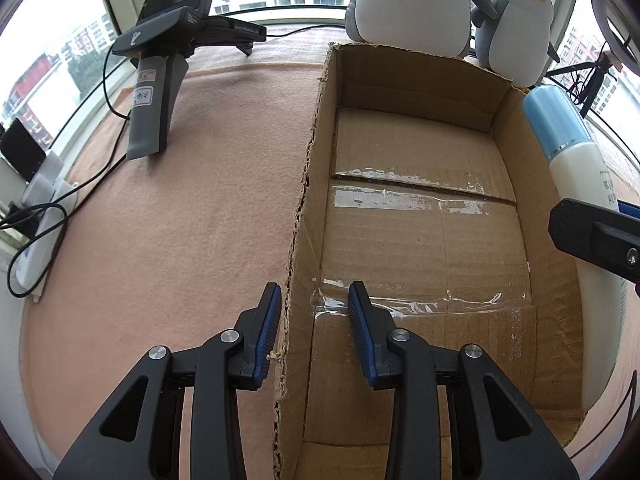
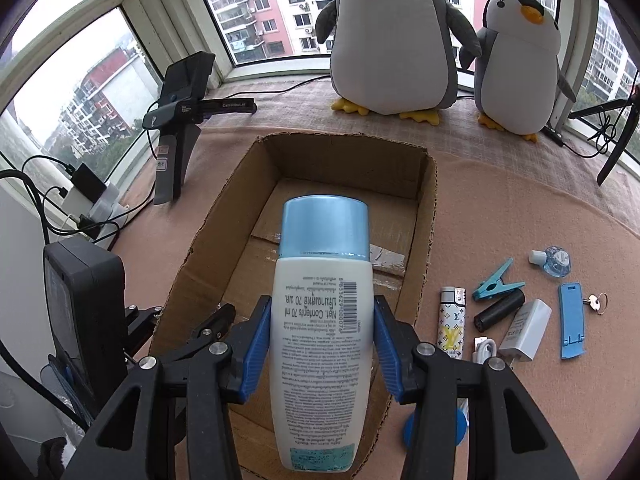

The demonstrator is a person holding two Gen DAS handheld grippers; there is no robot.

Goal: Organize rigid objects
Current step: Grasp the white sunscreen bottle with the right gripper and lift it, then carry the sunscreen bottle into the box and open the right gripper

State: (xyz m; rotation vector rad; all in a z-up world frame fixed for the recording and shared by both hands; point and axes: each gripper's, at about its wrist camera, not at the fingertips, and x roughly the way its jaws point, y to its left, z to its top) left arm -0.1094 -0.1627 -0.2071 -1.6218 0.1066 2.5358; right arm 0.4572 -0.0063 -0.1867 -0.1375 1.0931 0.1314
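Note:
My right gripper (image 2: 322, 312) is shut on a white bottle with a blue cap (image 2: 320, 320) and holds it above the open cardboard box (image 2: 430, 216). The bottle also shows in the left wrist view (image 1: 572, 160), at the box's right wall. My left gripper (image 1: 314, 300) is open, its fingers straddling the box's left wall (image 1: 298, 240) without gripping it. The box floor (image 1: 420, 240) is bare.
Small items lie on the pink cloth right of the box: a patterned lighter (image 2: 452, 322), blue clothespin (image 2: 496, 280), black cylinder (image 2: 498, 310), white charger (image 2: 524, 330), blue holder (image 2: 571, 320), key (image 2: 596, 303), small bottle (image 2: 554, 262). Two plush penguins (image 2: 394, 36) and a gripper stand (image 2: 176, 120) sit behind.

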